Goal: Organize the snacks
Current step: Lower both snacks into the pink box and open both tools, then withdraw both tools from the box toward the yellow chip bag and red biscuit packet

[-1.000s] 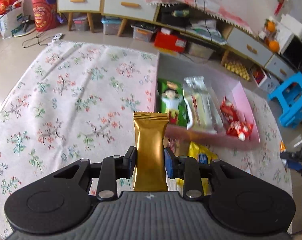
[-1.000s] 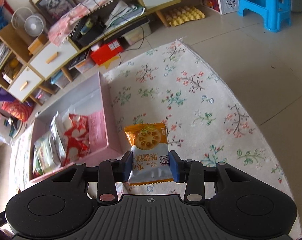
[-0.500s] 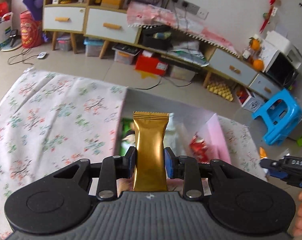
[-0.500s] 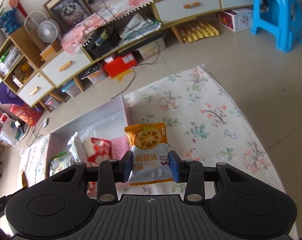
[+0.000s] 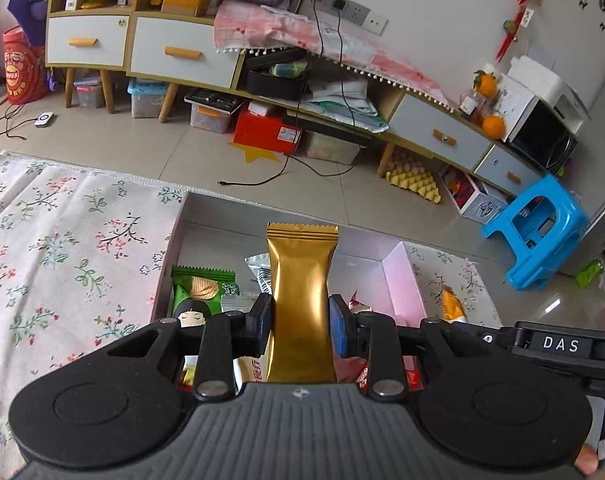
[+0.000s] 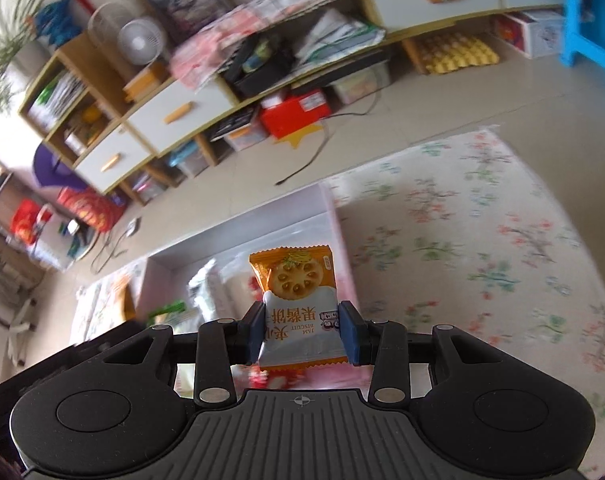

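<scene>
1. While the left gripper clamps a glossy gold foil bar wrapper with crimped ends, it hangs above the shallow pink box on the floral rug; a green chip packet lies inside.
2. Right gripper pinches an orange-white jam biscuit packet, over the same box; view blurred.

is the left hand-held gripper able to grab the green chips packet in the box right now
Probably not as things stand. The left hand-held gripper is already shut on the gold packet, so its jaws are full. The green chips packet lies uncovered in the pink box, just below and left.
</scene>
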{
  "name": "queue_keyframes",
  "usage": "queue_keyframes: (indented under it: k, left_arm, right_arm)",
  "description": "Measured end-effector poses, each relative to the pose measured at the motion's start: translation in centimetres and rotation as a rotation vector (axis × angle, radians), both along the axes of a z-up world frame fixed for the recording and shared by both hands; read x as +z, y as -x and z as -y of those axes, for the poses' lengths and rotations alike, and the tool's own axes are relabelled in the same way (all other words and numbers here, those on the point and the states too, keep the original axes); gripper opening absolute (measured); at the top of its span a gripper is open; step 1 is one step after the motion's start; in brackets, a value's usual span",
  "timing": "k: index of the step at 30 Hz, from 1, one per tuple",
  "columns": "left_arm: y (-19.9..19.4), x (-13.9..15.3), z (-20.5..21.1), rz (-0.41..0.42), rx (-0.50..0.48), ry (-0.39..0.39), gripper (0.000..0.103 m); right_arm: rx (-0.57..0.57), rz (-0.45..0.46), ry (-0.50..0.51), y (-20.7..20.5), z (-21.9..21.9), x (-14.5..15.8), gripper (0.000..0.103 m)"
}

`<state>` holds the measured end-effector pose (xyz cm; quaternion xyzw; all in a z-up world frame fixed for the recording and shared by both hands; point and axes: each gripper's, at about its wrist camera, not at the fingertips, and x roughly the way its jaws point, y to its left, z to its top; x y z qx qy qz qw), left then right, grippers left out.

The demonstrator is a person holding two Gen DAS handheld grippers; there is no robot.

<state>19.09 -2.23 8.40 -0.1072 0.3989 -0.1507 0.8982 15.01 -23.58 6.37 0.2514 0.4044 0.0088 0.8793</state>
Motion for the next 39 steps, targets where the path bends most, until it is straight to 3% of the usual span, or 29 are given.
queue_keyframes:
  k: [6, 8, 9, 11, 17, 22, 24, 32, 35, 39]
  left_arm:
    - [-0.1, -0.4, 0.6, 0.008, -0.008, 0.047, 0.028]
    - [0.2, -0.5, 1.0, 0.013, -0.019, 0.051, 0.041]
    - [0.4, -0.5, 1.1, 0.013, -0.026, 0.052, 0.045]
    - [0.5, -0.3, 0.8, 0.014, -0.037, 0.042, 0.048]
    - [1.2, 0.0, -1.0, -0.009, 0.010, 0.010, 0.049]
    - [2.7, 0.4, -1.9, -0.033, 0.047, -0.050, 0.061]
    - [3.5, 0.5, -2.0, -0.040, 0.045, -0.100, 0.062]
    - [7.2, 1.4, -2.6, -0.081, 0.031, -0.163, 0.070]
    - [9.2, 1.7, -2.5, -0.063, -0.014, -0.153, 0.075]
    - [9.8, 0.8, -2.0, -0.053, -0.051, -0.204, 0.077]
  right_arm:
    - [0.030, 0.021, 0.009, -1.3, -2.1, -0.4, 0.040]
    - [0.016, 0.033, 0.004, -1.2, -2.2, -0.4, 0.041]
    - [0.008, 0.027, 0.000, -1.2, -2.1, -0.4, 0.049]
    - [0.001, 0.019, -0.002, -1.0, -1.7, -0.3, 0.054]
    - [-0.041, -0.009, -0.013, 0.3, 0.4, 0.5, 0.054]
    - [-0.051, -0.012, -0.009, 2.7, 1.3, 2.0, 0.058]
    - [-0.037, -0.013, 0.016, 3.7, 1.3, 2.5, 0.060]
    - [0.041, -0.008, 0.209, 8.2, -0.6, 3.1, 0.061]
    - [0.148, 0.048, 0.229, 10.4, -2.6, 3.6, 0.077]
    - [0.207, 0.030, 0.284, 11.7, -4.2, 2.9, 0.079]
